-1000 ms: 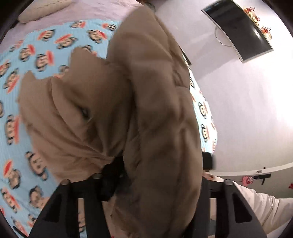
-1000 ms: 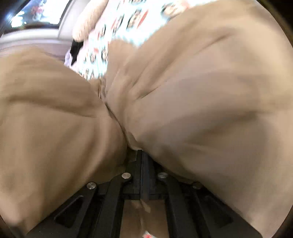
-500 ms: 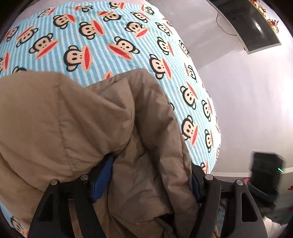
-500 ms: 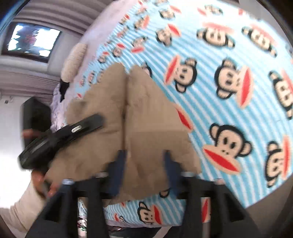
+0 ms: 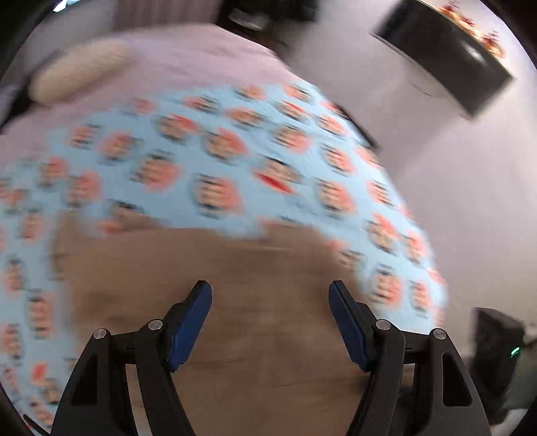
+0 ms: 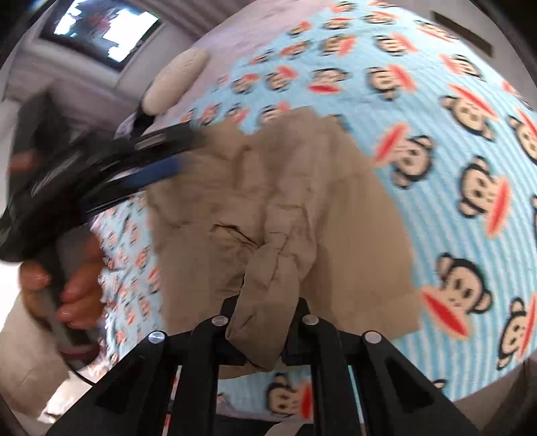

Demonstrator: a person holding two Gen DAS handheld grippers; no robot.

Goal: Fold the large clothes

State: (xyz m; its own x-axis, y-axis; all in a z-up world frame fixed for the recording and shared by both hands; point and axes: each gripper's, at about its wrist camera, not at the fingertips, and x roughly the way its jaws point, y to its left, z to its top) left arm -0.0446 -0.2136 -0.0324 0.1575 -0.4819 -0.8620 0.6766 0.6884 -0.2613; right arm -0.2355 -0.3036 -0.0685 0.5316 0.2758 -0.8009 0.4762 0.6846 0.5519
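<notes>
A tan padded jacket [image 6: 255, 208] lies folded on the bed's blue monkey-print sheet [image 6: 453, 141]. In the left wrist view it is a blurred tan mass [image 5: 235, 285] under my left gripper [image 5: 270, 322], which is open and empty just above it. That gripper also shows in the right wrist view [image 6: 110, 167], held by a hand at the jacket's left edge. My right gripper [image 6: 265, 322] is shut on a bunched fold of the jacket [image 6: 268, 295] at its near edge.
A cream pillow [image 5: 77, 73] lies on pale pink bedding [image 5: 201, 60] at the far end. A dark wall screen [image 5: 443, 60] hangs to the right. A black device with a green light [image 5: 496, 355] stands by the bed's right side. A bright window [image 6: 104, 30] is far left.
My left gripper let go of the jacket, opened and lifted back. The jacket came down from hanging onto the sheet. My right gripper stays shut on the fold.
</notes>
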